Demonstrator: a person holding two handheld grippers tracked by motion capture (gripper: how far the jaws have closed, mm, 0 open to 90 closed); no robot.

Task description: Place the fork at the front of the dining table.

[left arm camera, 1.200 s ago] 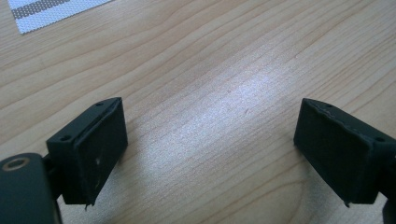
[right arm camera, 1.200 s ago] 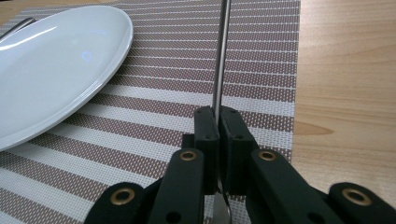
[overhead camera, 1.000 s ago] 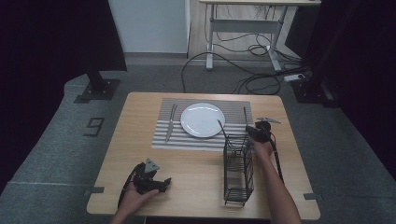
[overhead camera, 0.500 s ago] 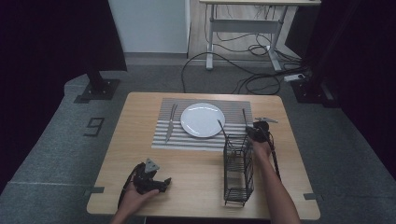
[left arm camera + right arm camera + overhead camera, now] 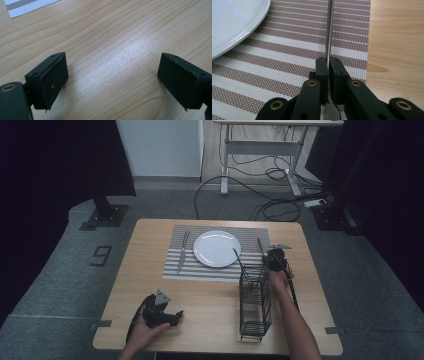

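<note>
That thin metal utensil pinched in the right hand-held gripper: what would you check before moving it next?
1. Grip: right hand-held gripper shut on the metal utensil: ok.
2. Utensil type, spoon or fork: cannot tell.
3. Landing spot on the striped placemat, right of the white plate, is bare: ok.
4. Utensil apart from the plate's rim: ok.
5. Wire caddy stands upright near the right forearm: ok.
6. Left hand-held gripper open and holding nothing, low over the table: ok.
</note>
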